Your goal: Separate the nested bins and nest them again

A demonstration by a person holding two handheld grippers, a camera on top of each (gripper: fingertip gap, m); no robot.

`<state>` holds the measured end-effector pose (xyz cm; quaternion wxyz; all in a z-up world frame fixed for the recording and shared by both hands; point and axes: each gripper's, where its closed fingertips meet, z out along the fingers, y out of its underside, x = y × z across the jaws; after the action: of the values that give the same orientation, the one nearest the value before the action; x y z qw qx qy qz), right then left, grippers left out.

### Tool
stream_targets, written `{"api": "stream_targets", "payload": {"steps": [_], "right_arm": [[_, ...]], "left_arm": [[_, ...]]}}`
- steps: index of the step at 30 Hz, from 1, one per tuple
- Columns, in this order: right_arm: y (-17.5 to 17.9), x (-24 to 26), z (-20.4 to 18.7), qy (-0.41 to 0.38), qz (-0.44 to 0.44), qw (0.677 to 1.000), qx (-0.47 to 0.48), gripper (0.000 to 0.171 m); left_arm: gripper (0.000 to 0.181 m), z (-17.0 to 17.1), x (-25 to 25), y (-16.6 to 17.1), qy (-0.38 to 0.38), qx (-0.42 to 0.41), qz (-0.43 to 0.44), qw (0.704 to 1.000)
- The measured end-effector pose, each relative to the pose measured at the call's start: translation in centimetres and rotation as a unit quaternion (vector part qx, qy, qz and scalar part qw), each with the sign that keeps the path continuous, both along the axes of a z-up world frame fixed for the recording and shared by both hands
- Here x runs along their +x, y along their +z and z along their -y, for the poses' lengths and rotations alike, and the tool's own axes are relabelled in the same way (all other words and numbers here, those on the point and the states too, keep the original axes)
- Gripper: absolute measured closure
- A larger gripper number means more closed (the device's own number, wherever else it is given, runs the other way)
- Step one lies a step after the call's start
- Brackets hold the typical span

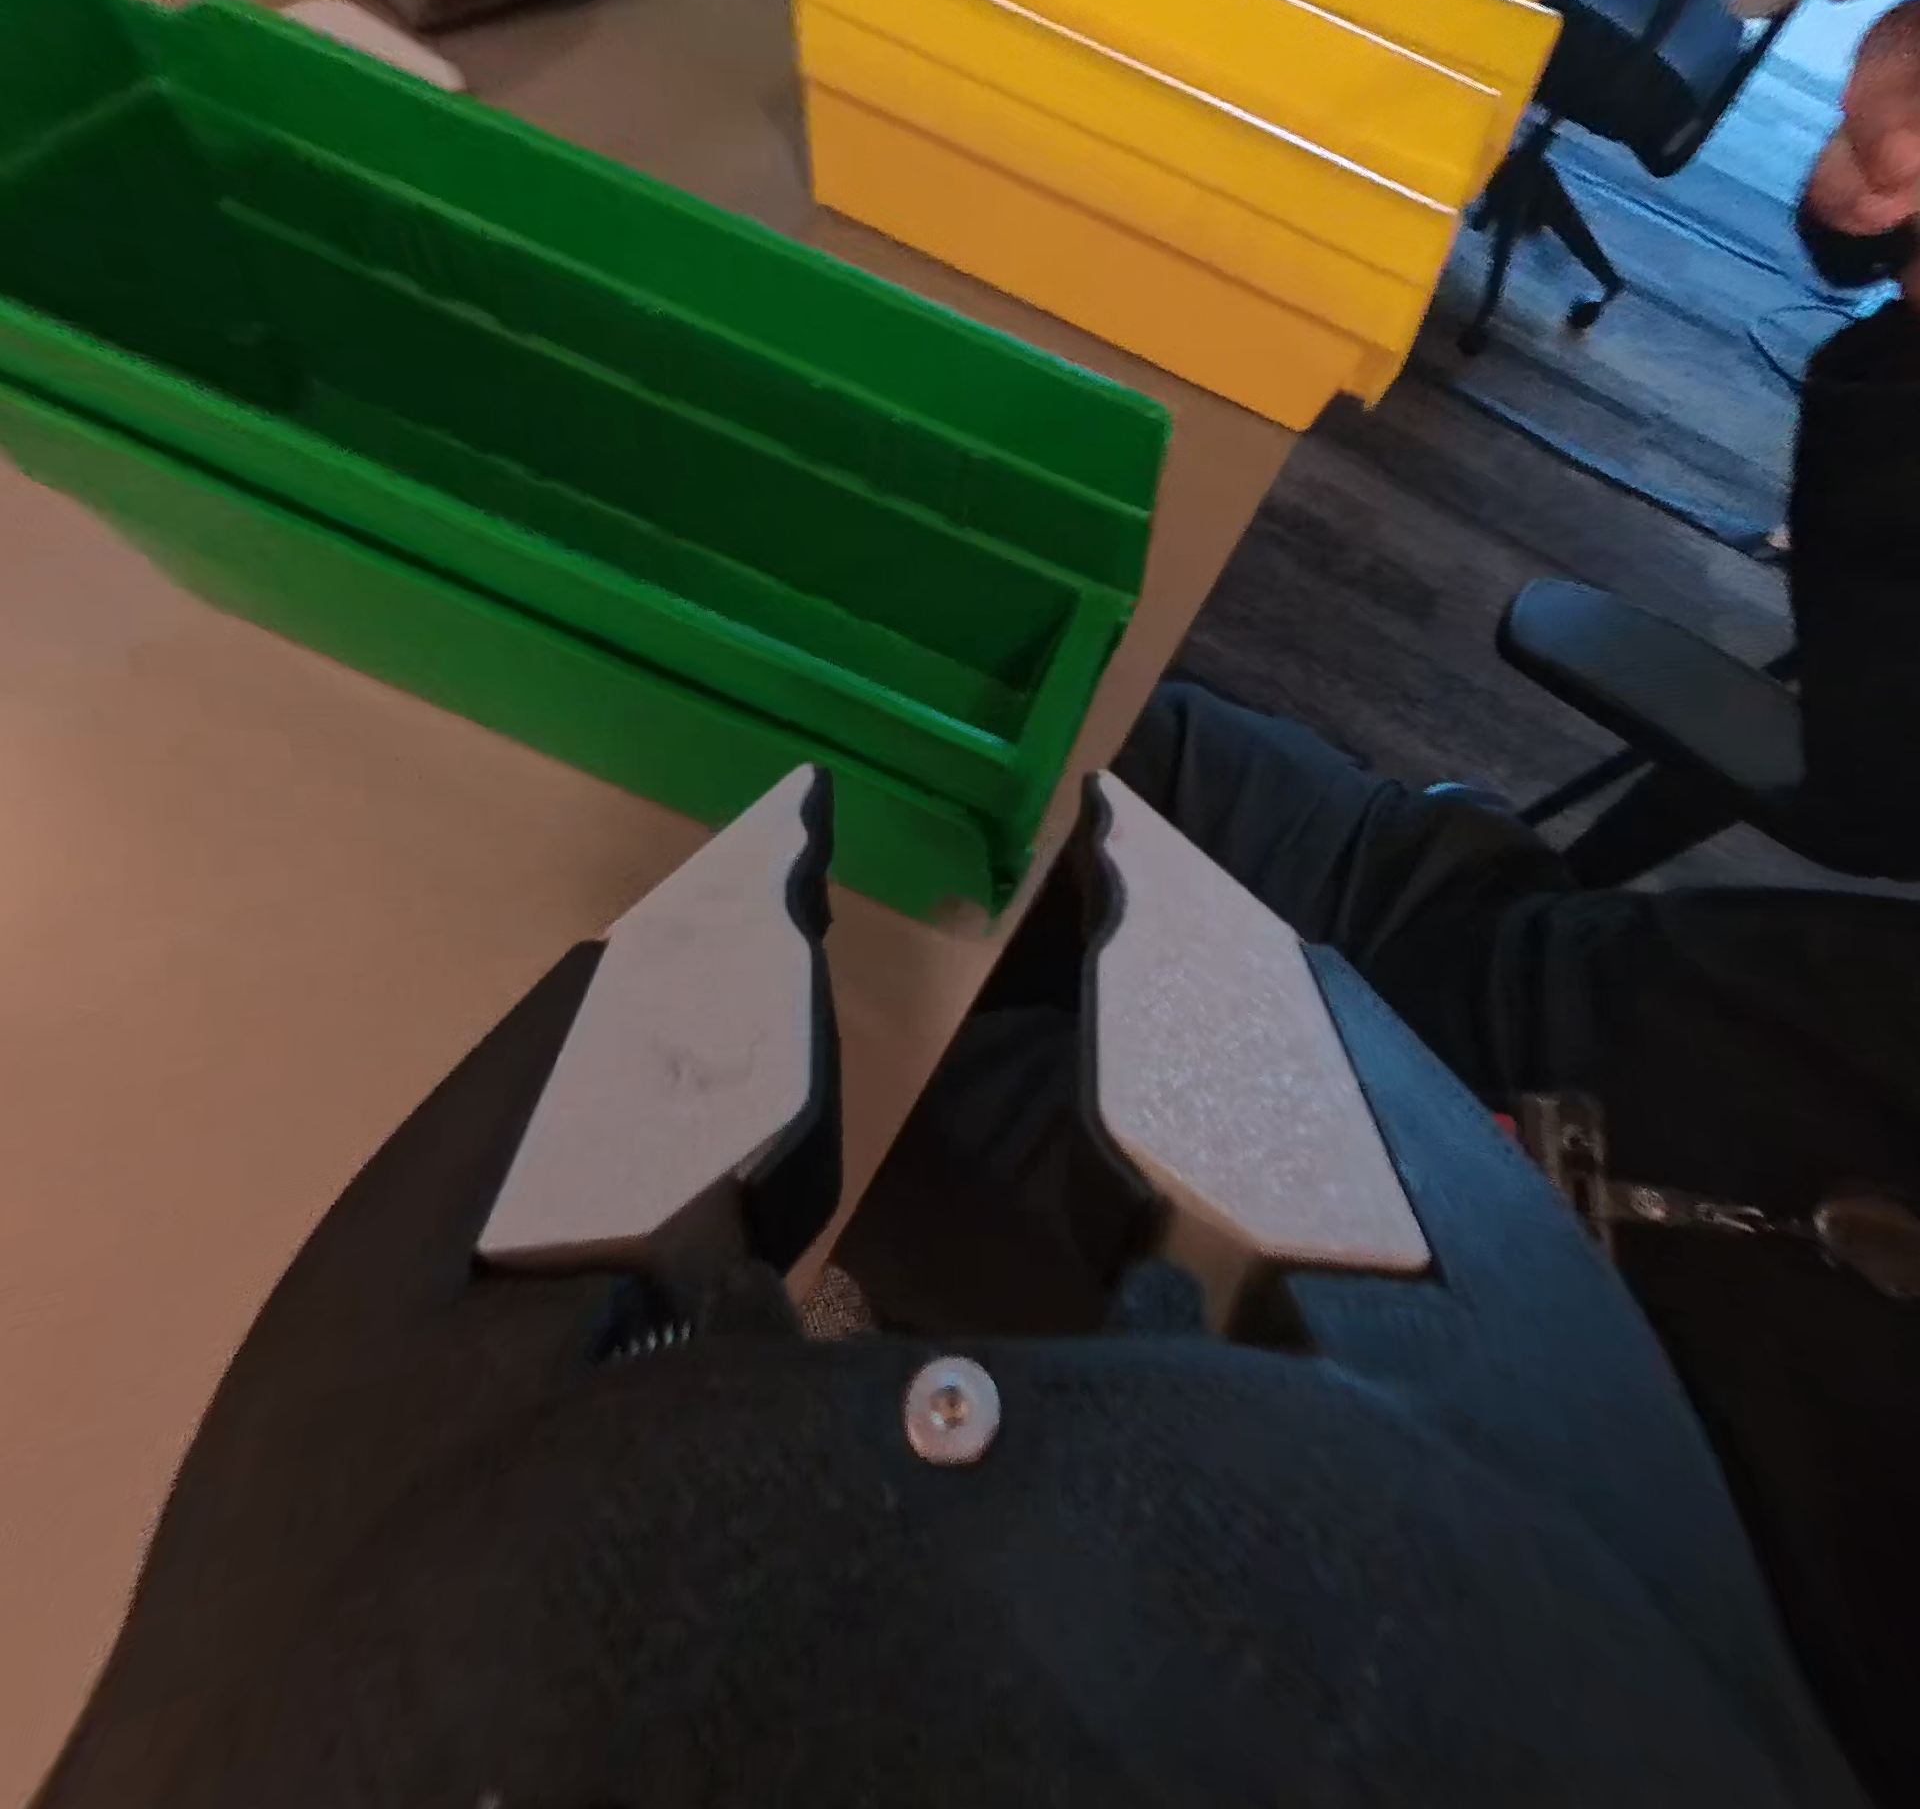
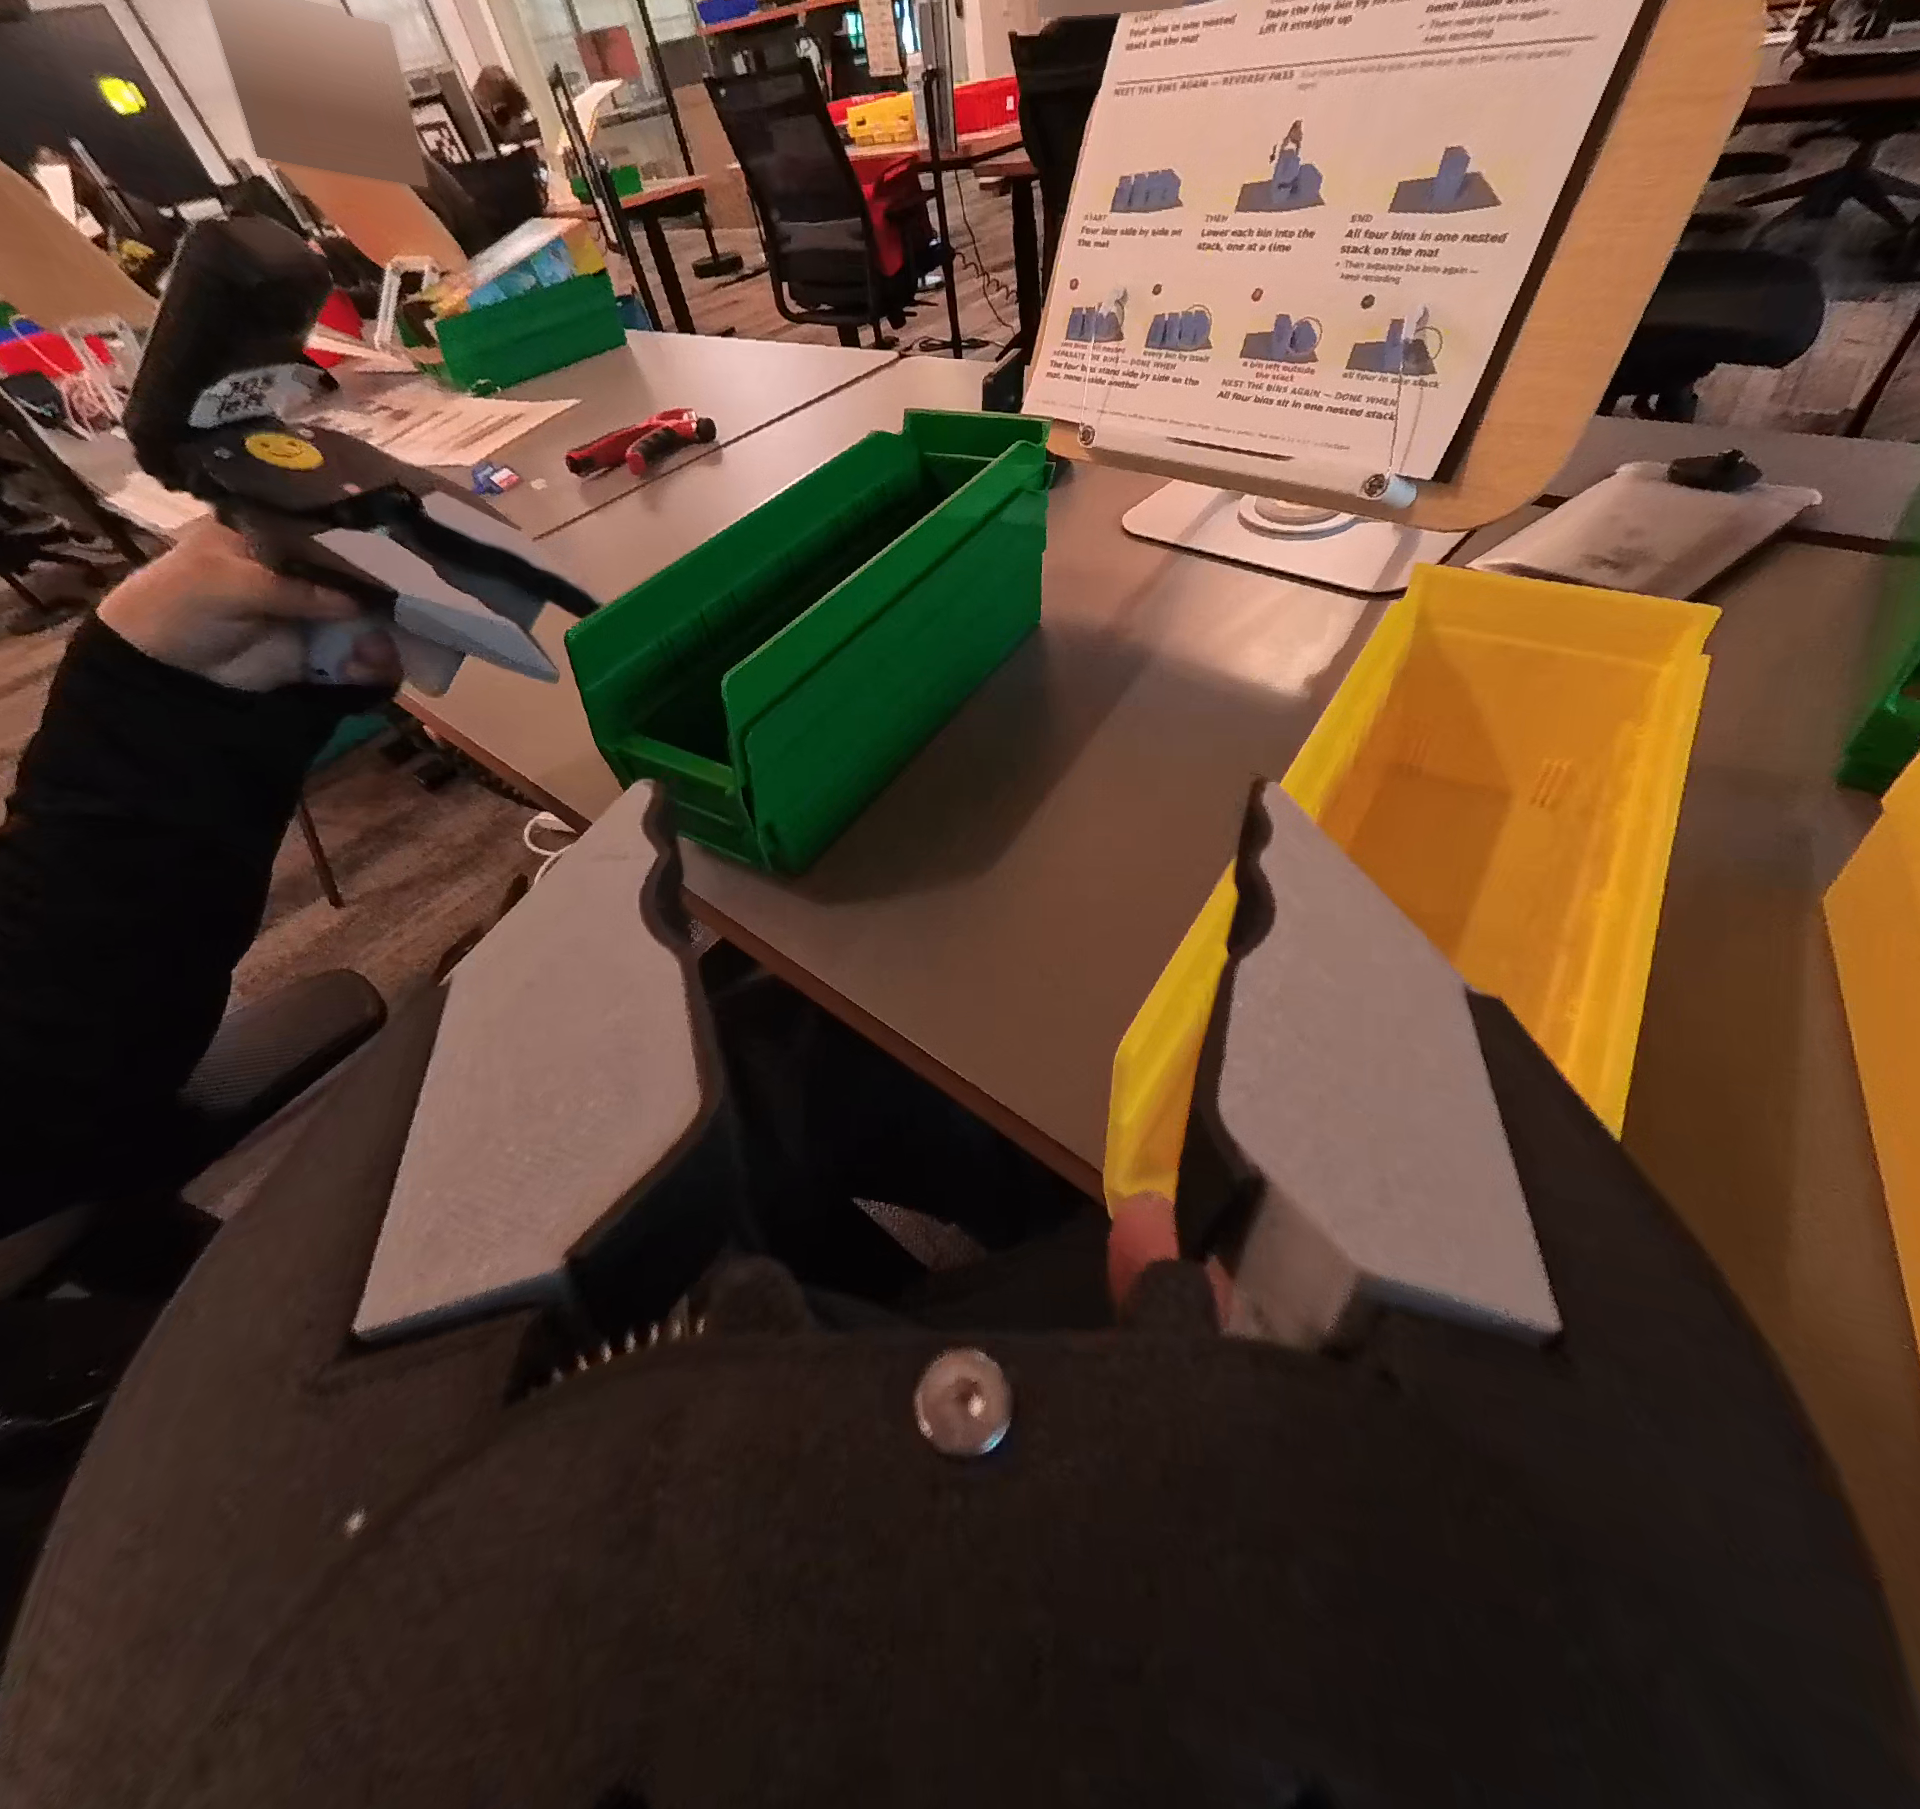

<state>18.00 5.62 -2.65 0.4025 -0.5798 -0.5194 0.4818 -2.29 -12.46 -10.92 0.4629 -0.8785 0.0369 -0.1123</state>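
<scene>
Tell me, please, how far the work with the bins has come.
Done: nothing I can confirm; the green bins sit nested on the table, and the yellow bins look nested too. In hand: nothing; the left gripper and right gripper are open and empty. Left: separating the bins, then nesting them again.

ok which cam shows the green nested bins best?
Right wrist view: the green nested bins appear whole on the table, end and both long sides visible. Left wrist view shows them closer but blurred, cropped at the left edge.
</scene>
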Motion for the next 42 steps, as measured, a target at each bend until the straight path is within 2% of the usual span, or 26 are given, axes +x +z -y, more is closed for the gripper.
{"api": "stream_targets", "payload": {"steps": [6, 12, 17, 26, 33, 38, 42], "right_arm": [[-0.3, -0.2, 0.0, 0.003, 0.006, 1.000, -0.006, 0.054], [0.1, 0.0, -0.5, -0.011, -0.004, 1.000, 0.000, 0.051], [0.3, 0.1, -0.9, -0.022, -0.012, 1.000, 0.001, 0.048], [0.5, -0.2, -1.3, -0.044, -0.020, 0.999, 0.016, 0.039], [-0.6, -2.2, -0.4, -0.051, -0.020, 0.998, -0.014, 0.028], [-1.8, -3.3, -2.6, -0.133, 0.002, 0.991, 0.024, 0.031], [-1.6, -4.6, -0.7, -0.093, -0.015, 0.995, 0.008, 0.026]], "left_arm": [[0.133, -0.6, 5.4, 0.7, -0.112, 0.015, 0.017, 0.993], [0.131, -0.5, 2.9, -0.4, -0.048, -0.018, -0.041, 0.998], [0.133, -0.4, 2.0, 1.2, -0.027, 0.017, -0.029, 0.999], [0.134, -0.1, 0.4, 2.2, 0.007, 0.038, -0.020, 0.999], [0.139, -1.1, 1.8, -0.1, -0.024, -0.001, -0.011, 1.000], [0.138, -3.0, 4.7, -1.3, -0.074, -0.013, -0.001, 0.997], [0.134, -4.1, 7.4, -2.6, -0.121, -0.024, 0.028, 0.992]]}}
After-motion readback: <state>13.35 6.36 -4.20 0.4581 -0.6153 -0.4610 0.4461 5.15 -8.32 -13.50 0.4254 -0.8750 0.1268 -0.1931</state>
